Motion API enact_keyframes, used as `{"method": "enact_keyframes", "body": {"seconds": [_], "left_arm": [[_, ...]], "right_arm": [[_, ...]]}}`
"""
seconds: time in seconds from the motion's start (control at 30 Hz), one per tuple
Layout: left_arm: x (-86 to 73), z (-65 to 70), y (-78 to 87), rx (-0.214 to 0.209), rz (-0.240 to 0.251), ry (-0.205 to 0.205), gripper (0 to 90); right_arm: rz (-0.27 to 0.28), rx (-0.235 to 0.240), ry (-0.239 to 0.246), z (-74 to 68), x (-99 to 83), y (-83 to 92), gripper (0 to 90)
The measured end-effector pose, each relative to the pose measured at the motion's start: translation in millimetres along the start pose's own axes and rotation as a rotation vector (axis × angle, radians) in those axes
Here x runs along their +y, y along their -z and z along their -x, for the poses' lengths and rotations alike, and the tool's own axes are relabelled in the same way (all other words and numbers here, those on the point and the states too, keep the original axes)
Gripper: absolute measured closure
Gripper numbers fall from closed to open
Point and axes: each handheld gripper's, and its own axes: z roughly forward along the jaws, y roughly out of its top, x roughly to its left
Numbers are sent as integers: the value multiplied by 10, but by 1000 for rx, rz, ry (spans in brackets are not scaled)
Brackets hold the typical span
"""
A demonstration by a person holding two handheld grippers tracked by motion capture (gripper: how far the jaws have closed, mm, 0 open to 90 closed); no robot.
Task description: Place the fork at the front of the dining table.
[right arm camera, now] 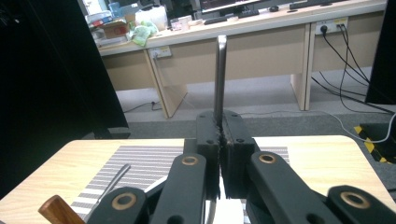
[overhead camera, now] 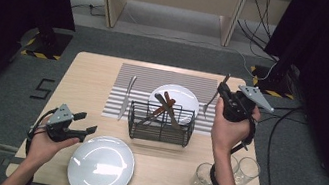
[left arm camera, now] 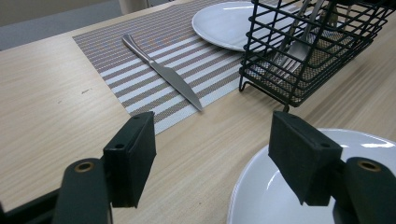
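In the wire basket (overhead camera: 161, 122), wooden-handled cutlery (overhead camera: 166, 104); fork (overhead camera: 211, 100) in right hand-held gripper (overhead camera: 223, 95).

Only one readable mark: a black "5"-like figure on the grey floor (overhead camera: 44, 89), left of the table and beyond the left gripper (overhead camera: 76, 127). No labels or brands legible elsewhere.

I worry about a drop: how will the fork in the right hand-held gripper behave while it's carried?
The fork looks like stiff polished metal, so it probably won't bend. The right hand-held gripper pinches only its thin handle, so it may pivot or slip. It hangs tines-down above the table, so a drop would likely just clatter.
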Motion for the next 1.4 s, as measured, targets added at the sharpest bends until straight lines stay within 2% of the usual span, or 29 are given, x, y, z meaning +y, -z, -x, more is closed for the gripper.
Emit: {"method": "enact_keyframes", "body": {"seconds": [1.4], "left_arm": [[-9, 3, -10, -2, -2, 2, 317]], "right_arm": [[-139, -85, -22, 263, -264, -352, 874]]}}
